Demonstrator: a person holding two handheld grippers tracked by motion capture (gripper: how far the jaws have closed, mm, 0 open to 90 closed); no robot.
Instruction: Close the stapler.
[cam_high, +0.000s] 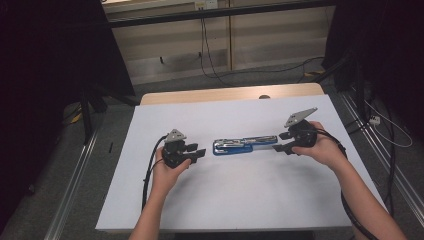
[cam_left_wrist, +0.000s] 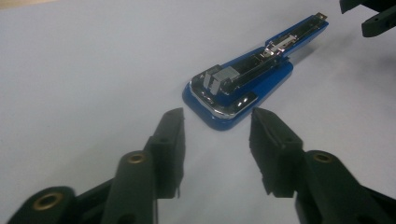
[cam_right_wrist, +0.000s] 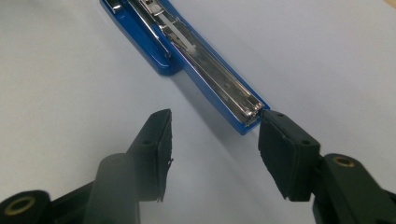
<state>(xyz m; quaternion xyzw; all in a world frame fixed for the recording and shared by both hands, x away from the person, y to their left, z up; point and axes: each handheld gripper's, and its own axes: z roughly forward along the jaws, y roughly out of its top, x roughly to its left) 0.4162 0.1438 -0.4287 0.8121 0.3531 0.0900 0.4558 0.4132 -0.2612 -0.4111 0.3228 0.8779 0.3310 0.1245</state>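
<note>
A blue stapler (cam_high: 245, 144), swung open flat with its metal staple track showing, lies across the middle of the white tabletop (cam_high: 235, 200). My left gripper (cam_high: 200, 150) is just to its left, pointing at its wide hinged end (cam_left_wrist: 224, 105). The jaws are open and nothing sits between them (cam_left_wrist: 217, 123). My right gripper (cam_high: 280, 141) is at the stapler's other, narrow end (cam_right_wrist: 247, 119). It is open too, and that end lies by the tip of one pad (cam_right_wrist: 280, 149) with a gap to the other (cam_right_wrist: 215, 126). The right gripper's jaw tips (cam_left_wrist: 373, 18) also show beyond the stapler.
The table's wooden back edge (cam_high: 225, 93) runs behind the white surface. Cables (cam_high: 207, 55) lie on the grey floor beyond, and dark curtains hang at both sides. Metal rails (cam_high: 75, 185) run along the floor beside the table.
</note>
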